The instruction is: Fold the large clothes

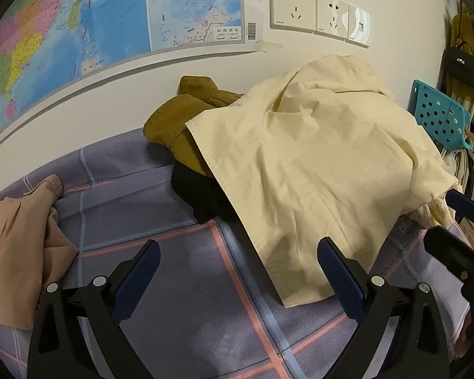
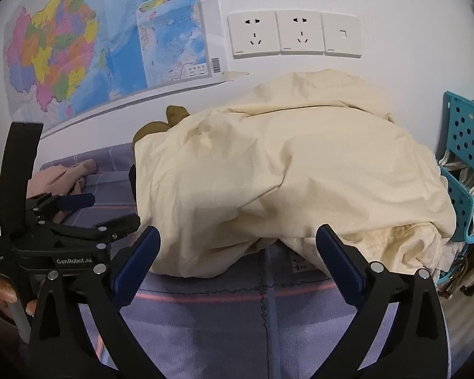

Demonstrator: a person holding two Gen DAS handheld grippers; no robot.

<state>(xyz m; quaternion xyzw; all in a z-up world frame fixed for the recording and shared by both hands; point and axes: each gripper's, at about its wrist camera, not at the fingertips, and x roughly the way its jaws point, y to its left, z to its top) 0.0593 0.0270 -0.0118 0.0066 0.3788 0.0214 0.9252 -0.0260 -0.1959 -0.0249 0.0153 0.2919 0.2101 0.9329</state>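
Note:
A large cream garment lies crumpled over a pile on the purple checked bedsheet. A mustard garment and a black one stick out from under it on the left. My left gripper is open over the sheet, and the cream hem lies just inside its right finger without being pressed. My right gripper stands open, wide, in front of the garment's near edge, with nothing gripped. In the right wrist view the left gripper shows at the left, with a hand on it.
A pink garment lies bunched at the left of the bed. The wall behind carries a map and sockets. A teal perforated basket with hangers stands at the right, and a black handbag hangs beyond it.

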